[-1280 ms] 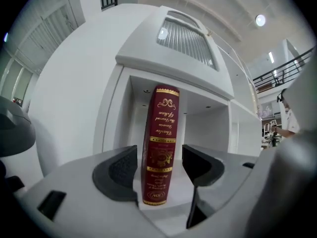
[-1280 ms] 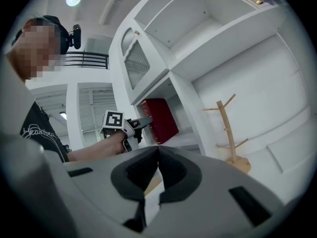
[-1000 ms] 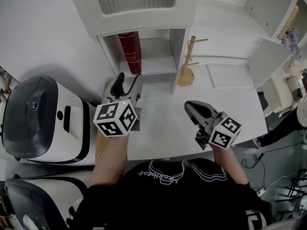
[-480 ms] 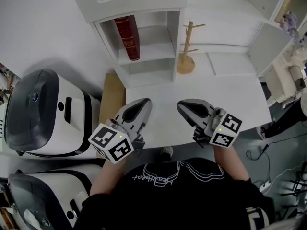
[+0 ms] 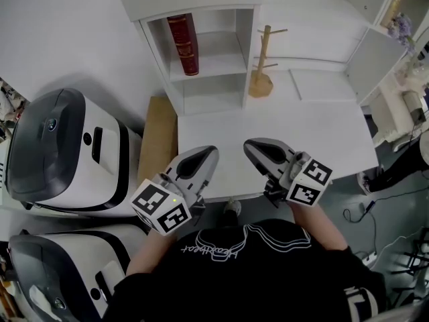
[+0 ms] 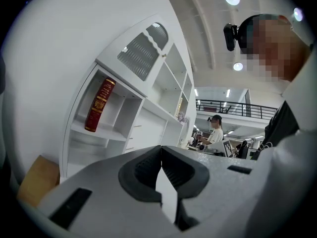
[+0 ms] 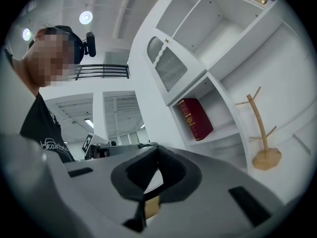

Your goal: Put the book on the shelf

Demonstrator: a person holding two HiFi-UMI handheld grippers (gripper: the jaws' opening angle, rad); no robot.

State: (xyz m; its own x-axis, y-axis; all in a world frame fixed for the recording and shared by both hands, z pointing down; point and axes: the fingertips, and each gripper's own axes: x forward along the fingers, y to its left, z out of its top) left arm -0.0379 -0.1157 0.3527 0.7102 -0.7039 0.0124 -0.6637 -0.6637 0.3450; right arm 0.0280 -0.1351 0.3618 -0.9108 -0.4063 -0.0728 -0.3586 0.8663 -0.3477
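Holds the left gripper at the lower centre of the head view, angled up and to the right, with its marker cube nearest the body. Holds the right gripper just beside it, angled up and to the left, with a second cube toward the lower right. Brings the two tips near each other over the near edge of the white table, close but not touching. Presses the left fingers together on nothing. Presses the right fingers together likewise, empty.

Counted: two grippers, two cubes.

One red book, standing on end in the upper compartment of the white shelf, at the upper centre of the head view. Stands at that compartment's left side, well apart from both grippers.

One wooden peg stand on the table, just right of the shelf.

Two white-and-black machines at the left edge, one at mid-height and one in the lower corner.

One brown board between the upper machine and the shelf.

One person far off, right of centre in the left gripper view.
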